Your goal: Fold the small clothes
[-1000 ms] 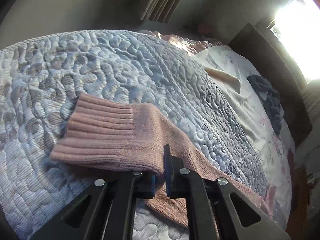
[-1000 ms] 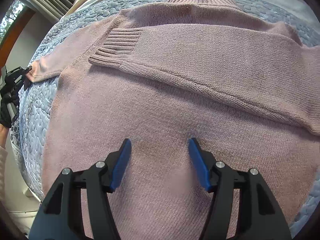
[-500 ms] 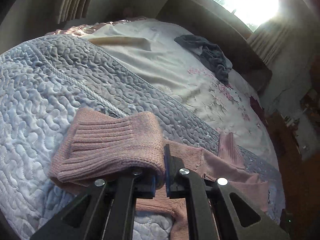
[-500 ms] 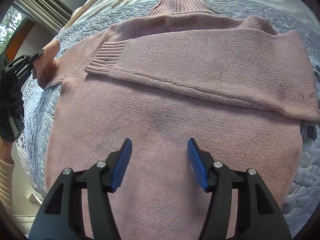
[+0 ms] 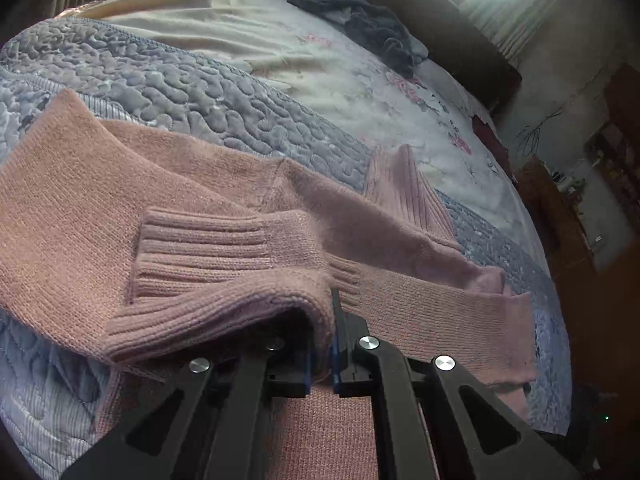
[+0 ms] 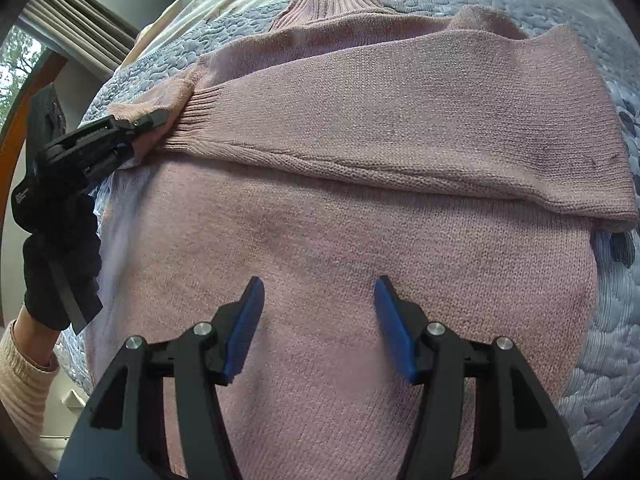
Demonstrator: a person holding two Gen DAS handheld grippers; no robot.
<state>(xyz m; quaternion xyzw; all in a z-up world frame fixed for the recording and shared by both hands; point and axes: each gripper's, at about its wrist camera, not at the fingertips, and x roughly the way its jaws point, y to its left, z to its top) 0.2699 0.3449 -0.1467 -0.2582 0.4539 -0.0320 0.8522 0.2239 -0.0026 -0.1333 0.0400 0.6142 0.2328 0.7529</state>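
While the pink knitted turtleneck sweater [image 6: 344,240] lies spread flat on the grey-blue quilted bedspread [image 5: 192,84] of the bed, one of its sleeves is folded straight across the chest, its ribbed cuff ending near the opposite shoulder. The left hand-held gripper [image 5: 326,344] is clenched on the ribbed cuff of the other pink sleeve [image 5: 224,256], the knit bunched between its narrow jaws and draped over the left finger. In the right wrist view that same left hand-held gripper [image 6: 154,120] shows at the sweater's edge, held by a hand in a black glove [image 6: 60,240] with a cream ribbed cuff at the wrist, and the pinched cuff sits just beside the cuff of the folded sleeve. The right hand-held gripper [image 6: 318,320] is released, its blue-padded fingers [image 6: 244,328] spread wide and grasping nothing above the lower body of the sweater. Beyond the bedspread a pale floral sheet [image 5: 360,80] covers the bed, with a dark crumpled garment [image 5: 368,28] lying on it near the headboard.
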